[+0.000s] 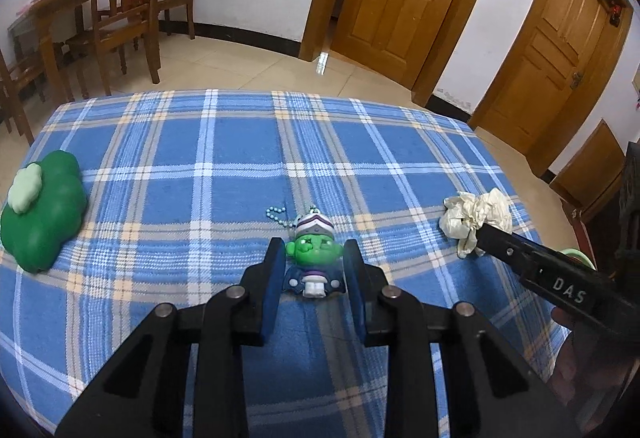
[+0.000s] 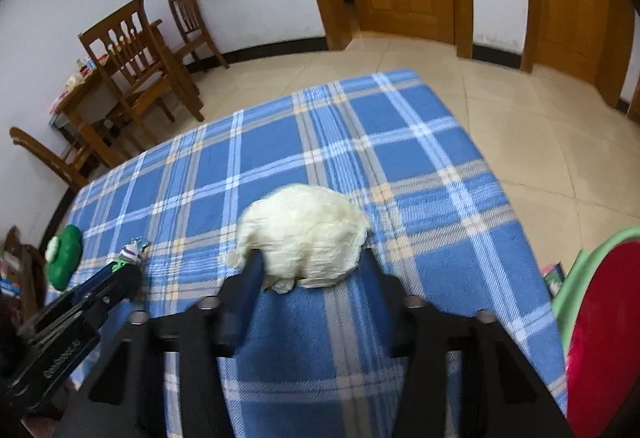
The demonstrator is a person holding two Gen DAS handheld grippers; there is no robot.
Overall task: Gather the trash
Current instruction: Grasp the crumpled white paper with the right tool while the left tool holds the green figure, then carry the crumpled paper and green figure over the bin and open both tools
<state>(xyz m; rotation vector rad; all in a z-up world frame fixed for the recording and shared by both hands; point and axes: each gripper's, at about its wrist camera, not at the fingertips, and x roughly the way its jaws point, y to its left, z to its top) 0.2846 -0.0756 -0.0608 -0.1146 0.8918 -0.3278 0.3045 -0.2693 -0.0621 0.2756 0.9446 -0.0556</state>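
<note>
On plaid cloth (image 1: 224,157), left tool (image 1: 314,266) clamps figurine (image 1: 314,262); right tool (image 2: 310,266) straddles wad (image 2: 304,234).

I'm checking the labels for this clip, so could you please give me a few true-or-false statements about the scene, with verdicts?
1. The toy figure sits between the left gripper's fingers. True.
2. The crumpled paper wad lies on the floor. False: it is on the plaid tablecloth, between the right gripper's fingers.
3. In the left wrist view, the green clover-shaped object lies left of the toy figure. True.
4. The toy figure has a red face. False: it is green.
</note>
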